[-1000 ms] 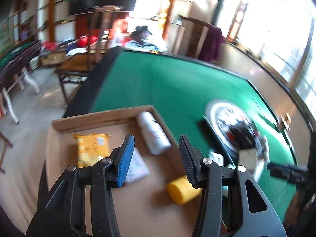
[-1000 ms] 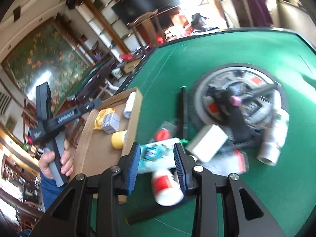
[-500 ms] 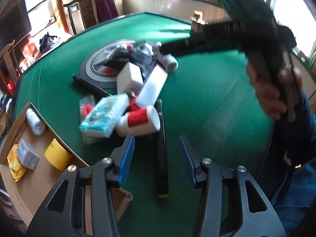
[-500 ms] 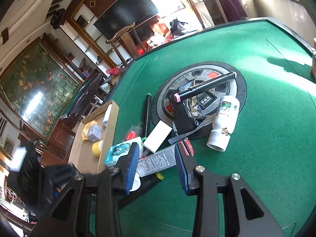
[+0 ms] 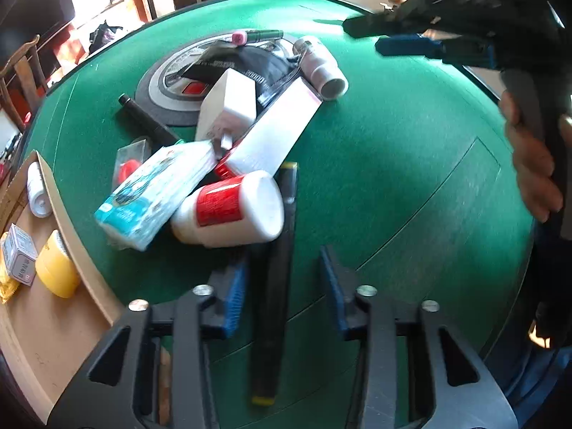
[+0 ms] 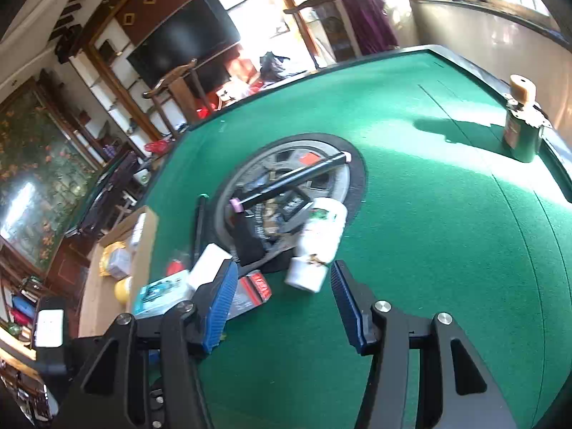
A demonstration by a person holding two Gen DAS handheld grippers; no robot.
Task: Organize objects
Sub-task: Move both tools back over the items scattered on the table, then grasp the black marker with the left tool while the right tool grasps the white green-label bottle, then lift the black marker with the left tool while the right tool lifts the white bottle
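A pile of small items lies on the green table (image 5: pixel 393 164). It includes a teal tissue pack (image 5: pixel 157 189), a white jar with a red label (image 5: pixel 228 211), a long white box (image 5: pixel 275 132) and a white bottle (image 5: pixel 318 68). A black marker (image 5: pixel 273 286) lies lengthwise between the pads of my left gripper (image 5: pixel 284 287). Its jaws are closing and the right pad stands apart from the marker. My right gripper (image 6: pixel 284 286) hangs just short of the white bottle (image 6: pixel 318 246). Its jaws are opening and the pads touch nothing. The left wrist view also shows the right gripper (image 5: pixel 364 37) in a hand (image 5: pixel 532 168).
A cardboard tray (image 5: pixel 71 236) at the table's left edge holds a yellow tape roll (image 5: pixel 57 268), a small grey box (image 5: pixel 19 257) and a white roll (image 5: pixel 37 189). A dark green bottle (image 6: pixel 520 132) stands at the far right edge. Chairs and shelves surround the table.
My left gripper swung from above the tray to the pile, came down over the black marker and narrowed. My right gripper shifted from the tissue pack toward the white bottle and widened.
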